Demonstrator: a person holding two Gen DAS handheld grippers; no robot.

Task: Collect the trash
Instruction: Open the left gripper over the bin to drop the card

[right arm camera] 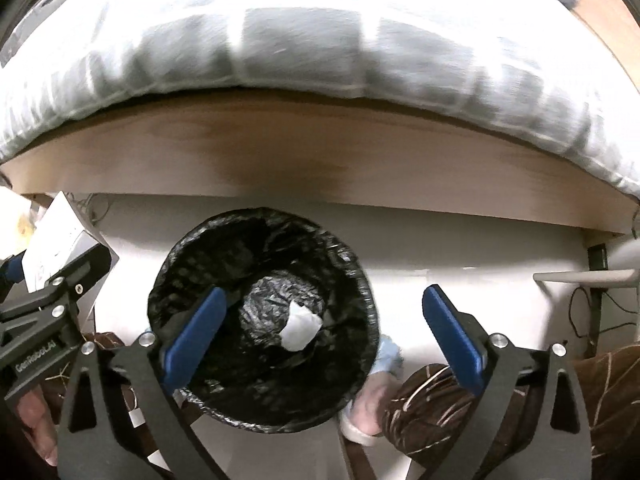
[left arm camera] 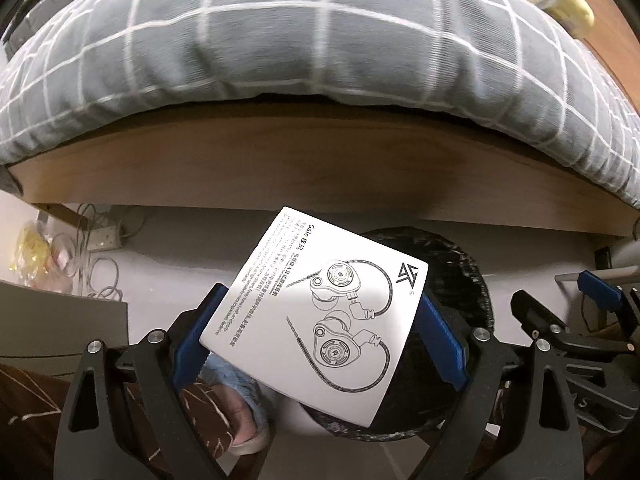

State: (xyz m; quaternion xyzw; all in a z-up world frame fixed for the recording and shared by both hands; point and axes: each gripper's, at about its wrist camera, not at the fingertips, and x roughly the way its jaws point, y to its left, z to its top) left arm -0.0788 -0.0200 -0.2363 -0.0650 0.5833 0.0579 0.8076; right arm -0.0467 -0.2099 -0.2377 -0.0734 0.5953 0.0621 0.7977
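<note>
A white leaflet [left arm camera: 320, 320] printed with earphone drawings hangs in the air, spanning the blue pads [left arm camera: 192, 340] of my left gripper [left arm camera: 322, 336], which is shut on its two edges. Under it is a round bin [left arm camera: 472, 280] lined with a black bag. In the right wrist view the bin [right arm camera: 160, 292] lies straight below my right gripper [right arm camera: 320, 332], whose jaws stand wide open with nothing between them. A crumpled white tissue [right arm camera: 300, 330] lies at the bottom of the bin. My left gripper [right arm camera: 48, 300] and the leaflet [right arm camera: 60, 232] also show at the left edge there.
A grey checked pillow [left arm camera: 300, 60] lies on a wooden board [left arm camera: 320, 160] above the bin. Cables and a power strip [left arm camera: 104, 240] lie on the floor at left. A person's slippered foot [left arm camera: 248, 412] and brown patterned trouser leg [right arm camera: 440, 400] are beside the bin.
</note>
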